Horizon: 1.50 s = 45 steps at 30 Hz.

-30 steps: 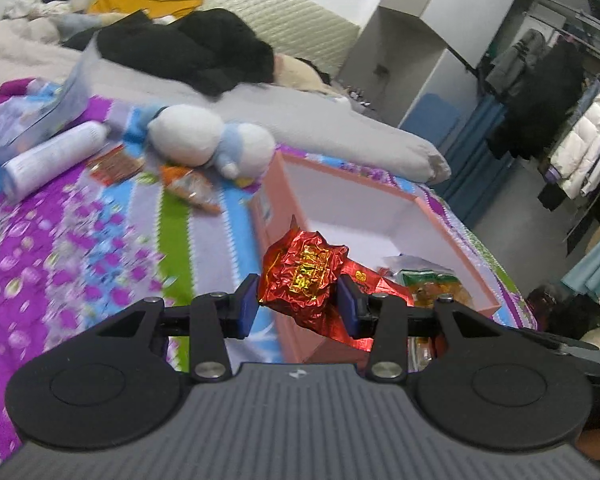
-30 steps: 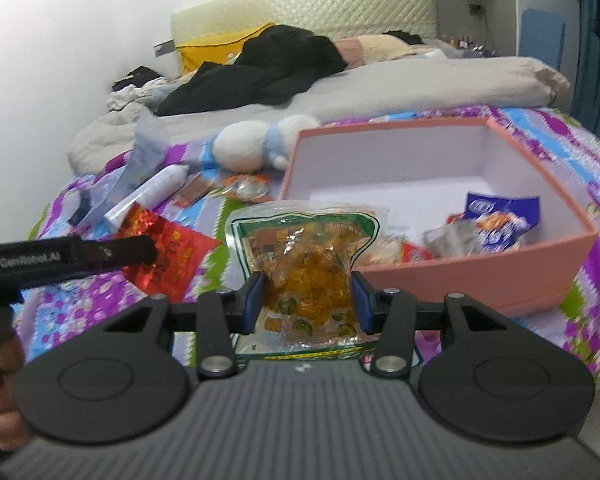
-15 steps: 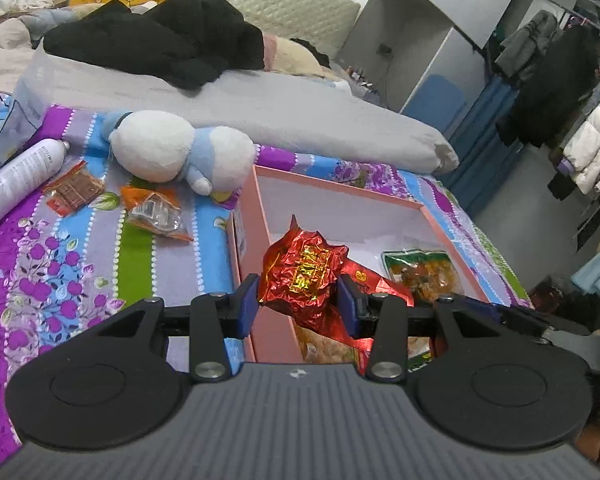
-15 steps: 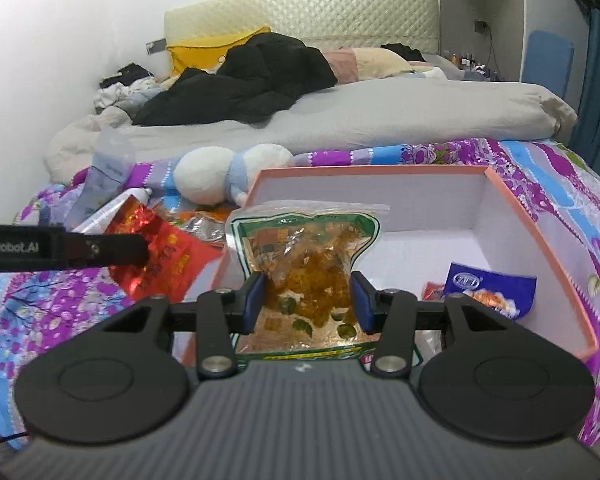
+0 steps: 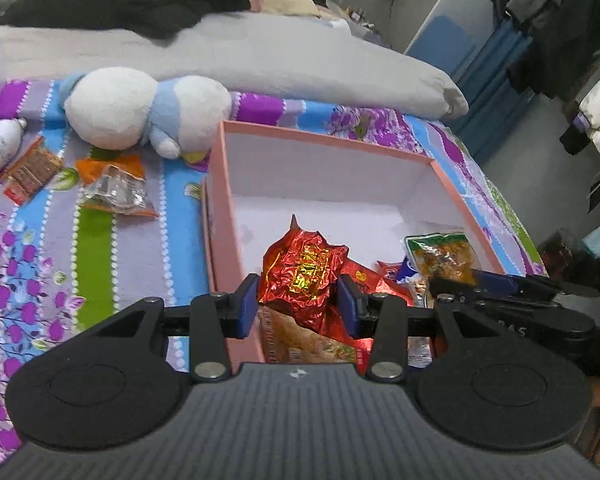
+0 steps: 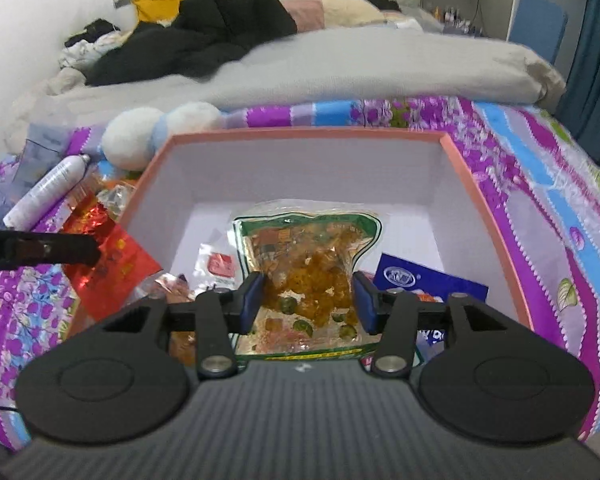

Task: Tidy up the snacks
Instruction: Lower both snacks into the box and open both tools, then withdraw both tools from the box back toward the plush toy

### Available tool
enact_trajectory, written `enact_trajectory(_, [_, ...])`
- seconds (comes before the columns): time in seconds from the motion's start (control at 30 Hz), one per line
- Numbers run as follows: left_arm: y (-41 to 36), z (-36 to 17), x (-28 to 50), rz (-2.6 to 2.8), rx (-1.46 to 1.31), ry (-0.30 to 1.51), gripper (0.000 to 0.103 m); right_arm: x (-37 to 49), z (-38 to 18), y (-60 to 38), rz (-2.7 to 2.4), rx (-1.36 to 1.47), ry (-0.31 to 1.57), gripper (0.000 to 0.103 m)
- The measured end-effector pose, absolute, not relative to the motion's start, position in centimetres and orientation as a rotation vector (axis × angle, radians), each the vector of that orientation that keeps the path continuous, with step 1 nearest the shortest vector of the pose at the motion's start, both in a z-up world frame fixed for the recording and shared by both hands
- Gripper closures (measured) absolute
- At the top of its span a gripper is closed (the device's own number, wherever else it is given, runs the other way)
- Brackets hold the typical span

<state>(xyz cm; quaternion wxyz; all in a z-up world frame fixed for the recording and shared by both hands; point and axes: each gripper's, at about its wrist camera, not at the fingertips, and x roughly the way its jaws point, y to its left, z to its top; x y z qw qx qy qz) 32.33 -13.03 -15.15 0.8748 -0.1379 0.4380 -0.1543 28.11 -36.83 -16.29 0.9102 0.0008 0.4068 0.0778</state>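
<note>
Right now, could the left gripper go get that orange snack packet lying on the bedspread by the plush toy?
Probably not yet. The way across the bedspread to the orange snack packet looks free, but the left gripper is shut on the red foil packet over the pink box; it must drop that first.

Glossy crinkled foil snack packet

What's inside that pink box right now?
The pink box holds a blue packet and a small red-and-white packet on its white floor. The clear snack bag hanging above hides whatever lies beneath.
</note>
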Motion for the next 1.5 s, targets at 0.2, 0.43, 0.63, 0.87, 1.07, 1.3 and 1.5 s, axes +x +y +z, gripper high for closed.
enact_trajectory(0.2, [-13.9, -15.2, 33.0, -0.314, -0.268, 0.913, 0.037, 28.4, -16.7, -37.3, 0.163, -0.005, 0.852, 0.043])
enact_trajectory(0.43, [-13.7, -14.4, 32.4, -0.316, -0.238, 0.868, 0.029, 27.9, -17.0, -37.3, 0.161, -0.005, 0.836, 0.041])
enact_trajectory(0.63, [-13.1, -13.3, 30.4, -0.320, -0.220, 0.808, 0.029, 25.6, -16.2, -36.4, 0.168, 0.014, 0.781, 0.041])
enact_trajectory(0.87, [-11.6, -12.1, 26.5, -0.310, -0.231, 0.735, 0.029, 21.4, -14.4, -34.4, 0.180, 0.066, 0.692, 0.041])
enact_trajectory(1.07, [-10.6, -12.1, 22.3, -0.292, -0.233, 0.713, 0.029, 17.1, -13.7, -32.5, 0.193, 0.115, 0.627, 0.040])
enact_trajectory(1.3, [-9.5, -11.3, 18.5, -0.263, -0.219, 0.659, 0.029, 13.2, -12.9, -30.0, 0.214, 0.089, 0.576, 0.041])
enact_trajectory(1.5, [-7.5, -11.5, 16.5, -0.221, -0.215, 0.639, 0.029, 11.5, -13.3, -29.4, 0.211, 0.119, 0.592, 0.040])
